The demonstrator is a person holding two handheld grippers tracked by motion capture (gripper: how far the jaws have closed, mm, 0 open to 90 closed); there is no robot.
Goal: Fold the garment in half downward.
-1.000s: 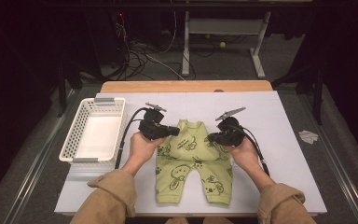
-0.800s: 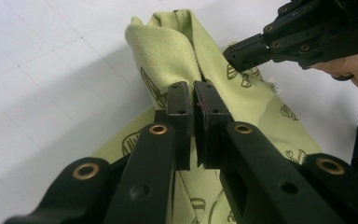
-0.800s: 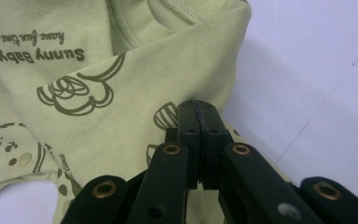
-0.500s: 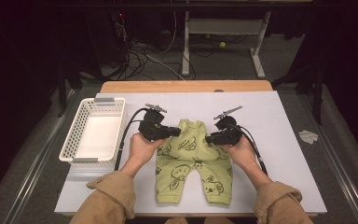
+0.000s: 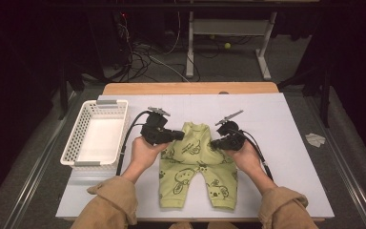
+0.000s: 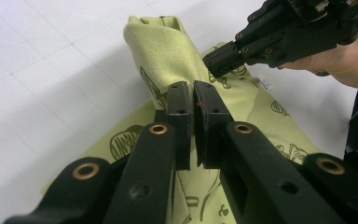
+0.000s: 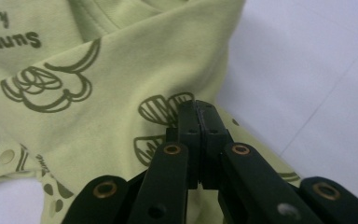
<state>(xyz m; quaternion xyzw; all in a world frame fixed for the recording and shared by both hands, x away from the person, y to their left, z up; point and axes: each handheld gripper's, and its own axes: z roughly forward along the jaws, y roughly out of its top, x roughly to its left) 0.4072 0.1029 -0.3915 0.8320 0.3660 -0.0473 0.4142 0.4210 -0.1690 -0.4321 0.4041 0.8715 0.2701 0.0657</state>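
Light green baby trousers (image 5: 195,162) with dark cartoon prints lie flat on the white table, legs toward the person. The waist end is bunched up between the two hands. My left gripper (image 5: 181,136) is at the waist's left side. In the left gripper view its jaws (image 6: 193,91) are shut on a raised fold of the trousers (image 6: 163,51). My right gripper (image 5: 213,143) is at the waist's right side, also seen across the cloth (image 6: 214,63). Its jaws (image 7: 199,109) have just closed and pinch a fold of the trousers (image 7: 121,70).
A white plastic basket (image 5: 76,143) stands at the table's left, with nothing in it. White tabletop (image 5: 286,124) extends to the right and behind the trousers. A crumpled paper (image 5: 317,139) lies on the floor at the right. Cables and a desk frame are behind the table.
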